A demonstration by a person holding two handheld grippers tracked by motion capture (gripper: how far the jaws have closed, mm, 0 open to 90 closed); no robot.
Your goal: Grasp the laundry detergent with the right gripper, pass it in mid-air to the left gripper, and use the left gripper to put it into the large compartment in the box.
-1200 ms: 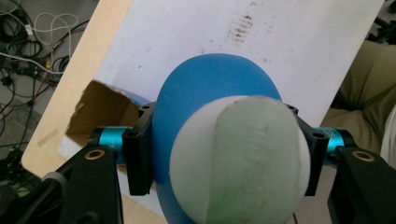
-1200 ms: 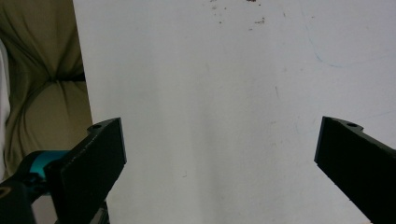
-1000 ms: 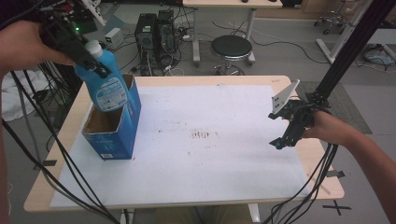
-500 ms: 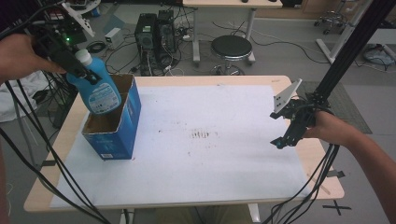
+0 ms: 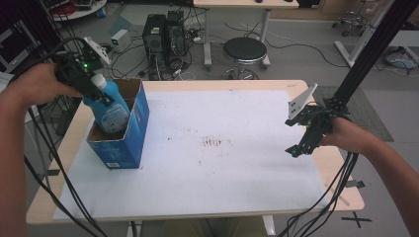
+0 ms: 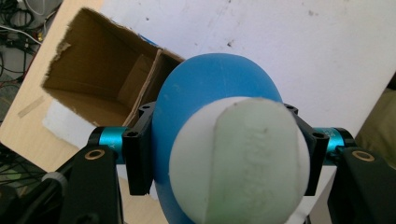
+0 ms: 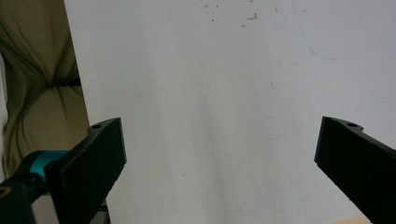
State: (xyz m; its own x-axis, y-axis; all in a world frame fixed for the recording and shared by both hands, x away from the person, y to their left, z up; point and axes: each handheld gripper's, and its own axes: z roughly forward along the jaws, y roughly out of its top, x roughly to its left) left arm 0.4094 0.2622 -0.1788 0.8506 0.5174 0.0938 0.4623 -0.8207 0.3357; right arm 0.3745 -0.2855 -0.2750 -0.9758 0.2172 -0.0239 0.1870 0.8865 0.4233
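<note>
Pinching the neck of a blue plastic bottle with a white cap point(image 5: 109, 106), the left gripper point(image 5: 89, 88) holds it upright at the far left of the table, its lower half already inside the open top of a blue cardboard box with a plain brown inside point(image 5: 129, 136). In the left gripper view the black pads point(image 6: 138, 154) press on both sides of the bottle point(image 6: 219, 121) just under its white cap point(image 6: 240, 161), and the box point(image 6: 100, 79) gapes beneath with its flaps turned up. Whether the bottle's base rests on the floor of the box is hard to say, since the box wall hides it. The person's left hand point(image 5: 37, 86) wraps the gripper's body, with black cables trailing down past the table's left edge.

The box stands on a white sheet point(image 5: 222, 173) that covers most of the light wooden table point(image 5: 341, 190); a few small reddish marks point(image 5: 215, 143) dot the sheet near its middle.

Well apart, at the right edge of the table, the right gripper point(image 5: 299, 148) sits in the person's right hand point(image 5: 346, 136), pointing down toward the sheet. Its jaws stand spread wide in the right gripper view, with bare white sheet point(image 7: 210, 93) between them.

Beyond the far edge, a round black stool point(image 5: 244, 49) and two dark computer towers point(image 5: 165, 34) stand on the grey floor.
</note>
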